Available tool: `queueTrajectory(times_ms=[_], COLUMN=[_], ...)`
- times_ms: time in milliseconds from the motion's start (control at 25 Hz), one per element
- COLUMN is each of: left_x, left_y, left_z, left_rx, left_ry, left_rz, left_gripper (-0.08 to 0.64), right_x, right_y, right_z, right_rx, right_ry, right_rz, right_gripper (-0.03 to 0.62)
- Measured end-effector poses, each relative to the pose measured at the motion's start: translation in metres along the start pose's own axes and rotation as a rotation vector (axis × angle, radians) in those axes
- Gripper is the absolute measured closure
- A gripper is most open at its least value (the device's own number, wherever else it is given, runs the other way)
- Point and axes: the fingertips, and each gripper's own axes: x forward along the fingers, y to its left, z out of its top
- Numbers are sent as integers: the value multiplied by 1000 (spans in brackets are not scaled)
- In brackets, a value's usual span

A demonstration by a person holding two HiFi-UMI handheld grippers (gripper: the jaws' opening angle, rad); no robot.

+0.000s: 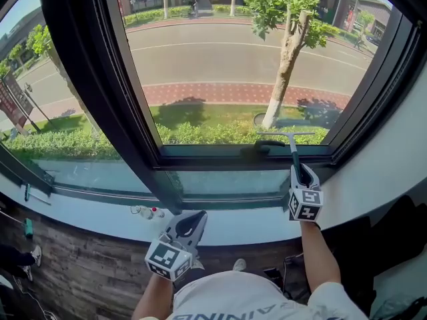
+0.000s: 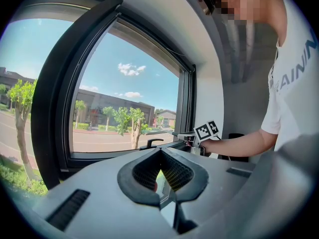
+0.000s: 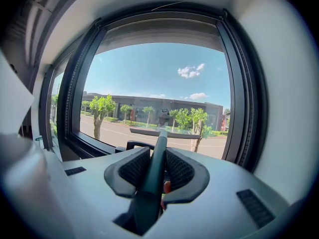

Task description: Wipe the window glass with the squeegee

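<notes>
The squeegee point(image 1: 292, 145) has a dark handle and a thin crossbar blade point(image 1: 285, 135). The blade lies against the bottom of the right window pane point(image 1: 247, 52), just above the lower frame. My right gripper point(image 1: 302, 177) is shut on the handle. In the right gripper view the handle point(image 3: 155, 171) runs up between the pads to the blade point(image 3: 164, 133) at the glass. My left gripper point(image 1: 189, 226) hangs lower, in front of the white sill point(image 1: 87, 213), shut with nothing in it point(image 2: 160, 153). The left gripper view shows the right gripper's marker cube point(image 2: 207, 130) by the pane.
A thick dark mullion point(image 1: 110, 92) splits the window into two panes. A black window handle point(image 1: 264, 145) sits on the lower frame beside the blade. Small items point(image 1: 148, 212) lie on the sill. Wooden floor point(image 1: 80, 272) lies below, and a dark bag point(image 1: 393, 245) is at the right.
</notes>
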Motion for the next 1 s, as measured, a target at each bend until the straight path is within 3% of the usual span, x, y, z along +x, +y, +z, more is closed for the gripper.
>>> queueTrajectory(times_ms=[400,640,1000], left_x=[-3,-4,-4], left_y=[-3,-2,-17], left_z=[-3,-4,12], left_rx=[3,-15,0], left_ry=[9,-1,-37], left_rz=[18,65,154], left_gripper=[545,546,545], right_x=[-2,-58,-114], right_y=[7,8,0], right_z=[-5,25,59], right_rx=[9,102,85], right_ry=[11,-114,-222], right_rz=[11,4,81], right_gripper=[492,492,492])
